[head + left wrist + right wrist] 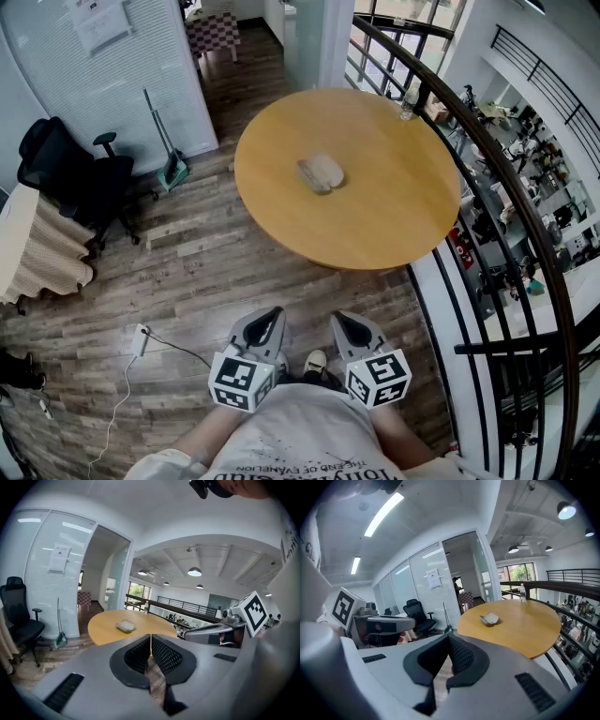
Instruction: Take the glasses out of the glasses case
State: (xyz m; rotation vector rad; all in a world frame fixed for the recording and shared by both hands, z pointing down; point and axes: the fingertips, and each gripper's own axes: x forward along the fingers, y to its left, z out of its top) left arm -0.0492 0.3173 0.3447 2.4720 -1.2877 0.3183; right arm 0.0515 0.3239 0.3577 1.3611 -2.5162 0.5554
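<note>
A closed beige glasses case (321, 173) lies near the middle of a round wooden table (394, 225). The same glasses case (125, 626) shows small and far off in the left gripper view, and the case (490, 618) again in the right gripper view. No glasses are visible. My left gripper (270, 319) and right gripper (347, 327) hang side by side close to my body, well short of the table's near edge. The left gripper (150, 638) is shut with nothing in it, and so is the right gripper (448, 637).
A black railing (487, 159) curves along the table's right side, with a drop beyond it. An office chair (70, 173) and a dustpan (172, 169) stand at the left. A white cable (131, 366) lies on the wooden floor. A small bottle (407, 105) stands at the table's far edge.
</note>
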